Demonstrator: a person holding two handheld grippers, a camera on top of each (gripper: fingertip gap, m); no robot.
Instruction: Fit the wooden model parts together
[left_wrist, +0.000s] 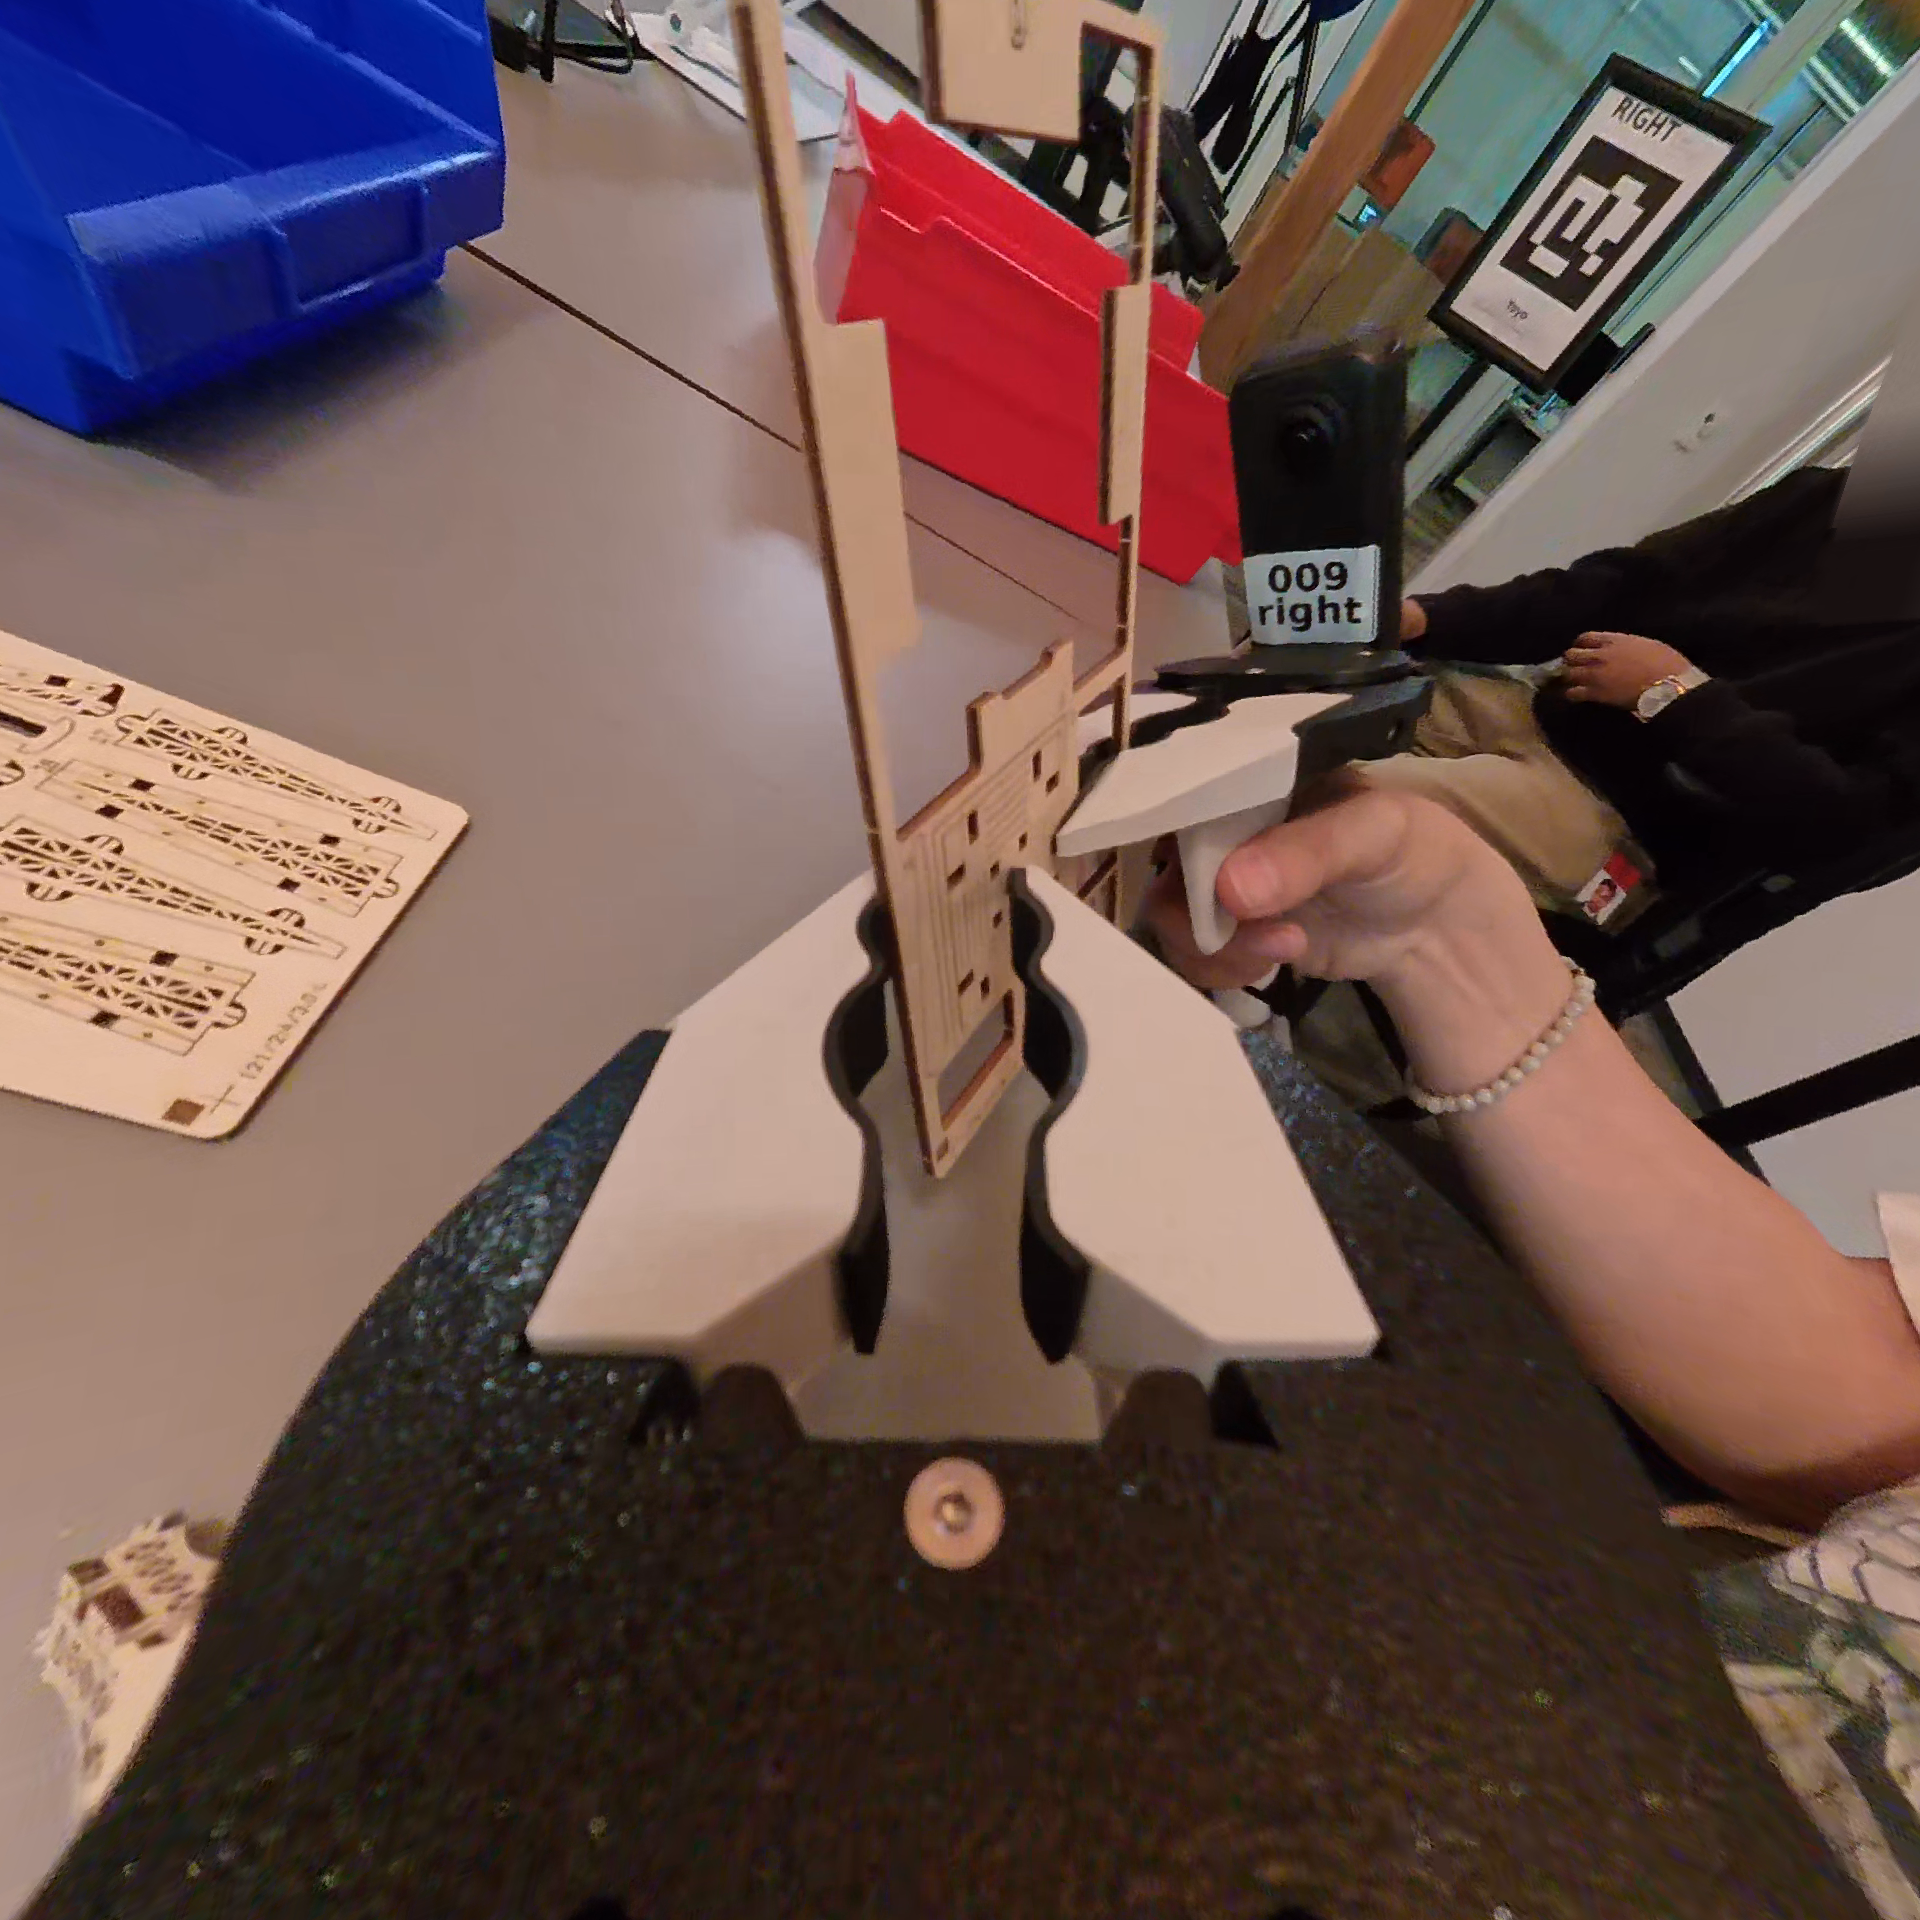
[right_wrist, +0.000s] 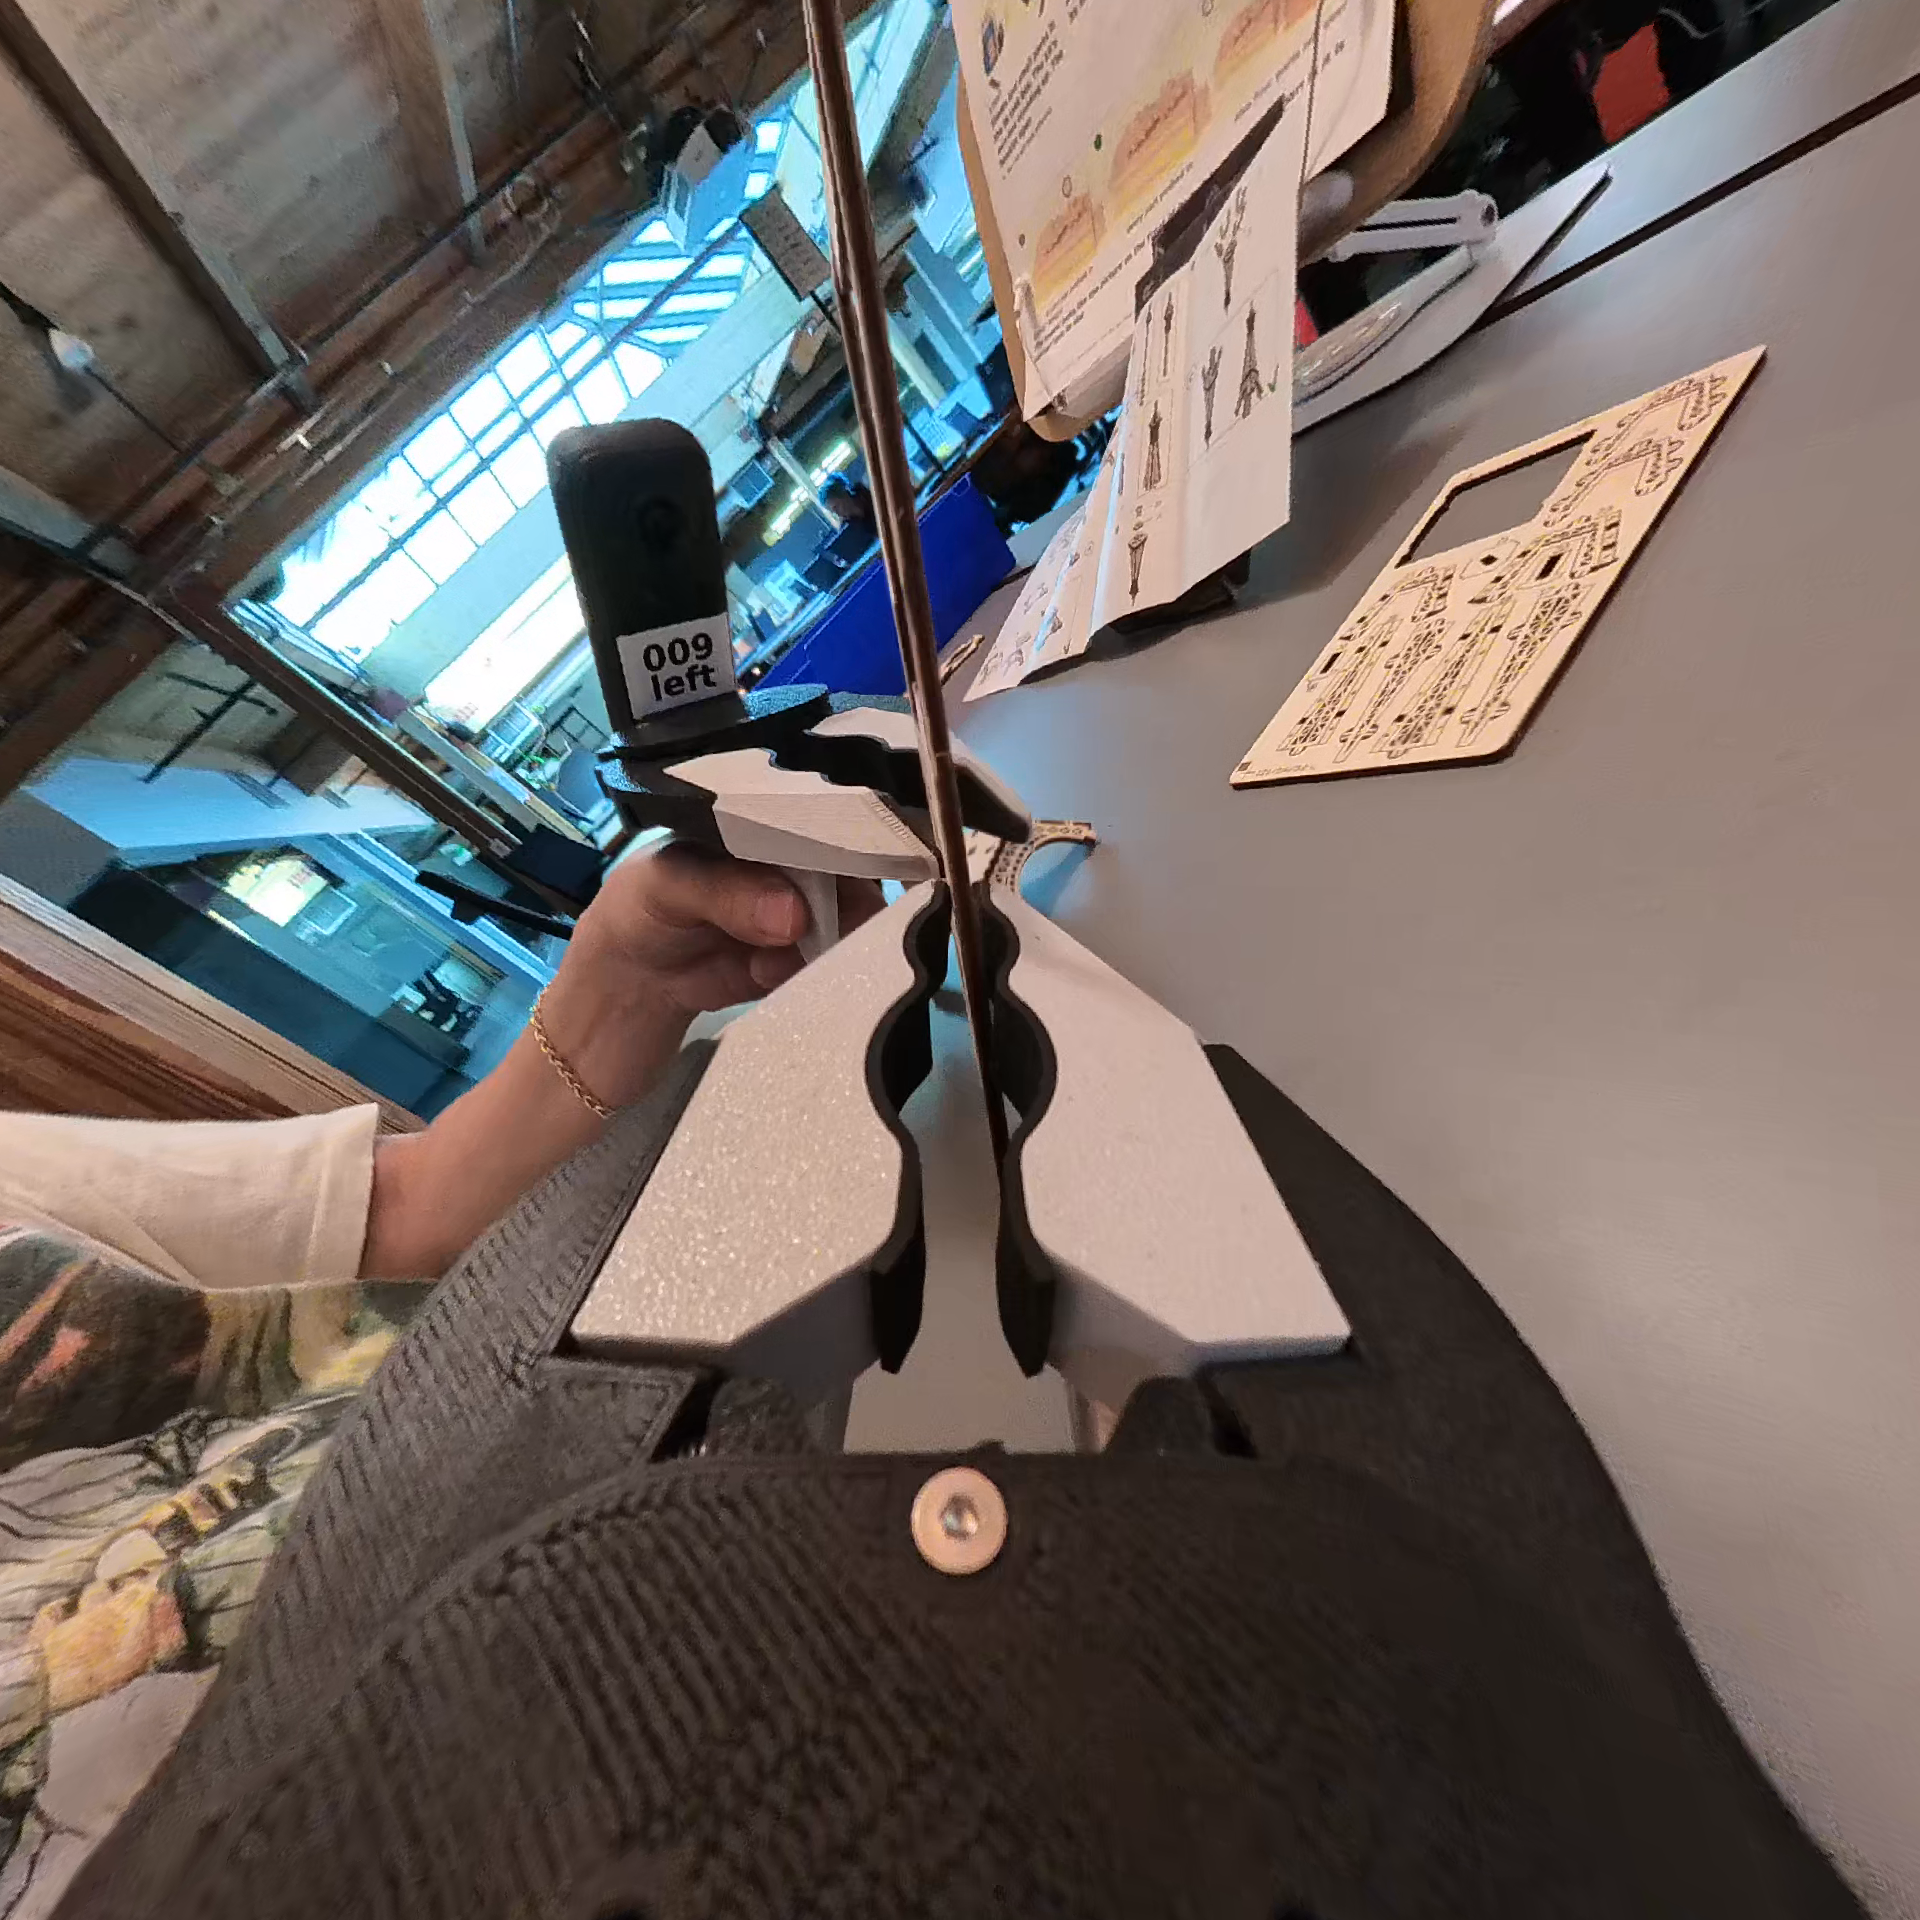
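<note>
A: Left wrist view, centre. Left gripper (left_wrist: 951, 914) narrow, jaws closed on the wooden sheet (left_wrist: 852, 499), a mostly emptied laser-cut frame standing upright. One engraved part (left_wrist: 987, 831) still sits in its lower corner, right at the fingertips.

B: And the right gripper (right_wrist: 961, 914)?

A: In its own view the same sheet (right_wrist: 883, 416) shows edge-on as a thin dark line running up the middle of the frame. Jaws narrow and pinched on that edge. Both grippers meet nose to nose on it.

B: Step in hand?

A: My read: freeing that last part from the frame, not yet joining anything. Next move likely calls for one gripper to brace the frame while the other presses or twists the part at its tabs. Thin wood, so snapping looks like a risk.

B: Other stock?

A: A full sheet of lattice parts (left_wrist: 187, 925) flat on the grey table (left_wrist: 520, 623), left of frame. Another, with one window cut out (right_wrist: 1507, 582), upper right in the right view. Instruction leaflets (right_wrist: 1174, 312) propped behind it.

B: Writing?

A: White stickers on both camera bodies, a framed marker sign upper right of the left view, fine print on the sheets. Not transcribed. Blue bin (left_wrist: 229, 187) upper left, red bin (left_wrist: 997, 343) behind the sheet.
</note>
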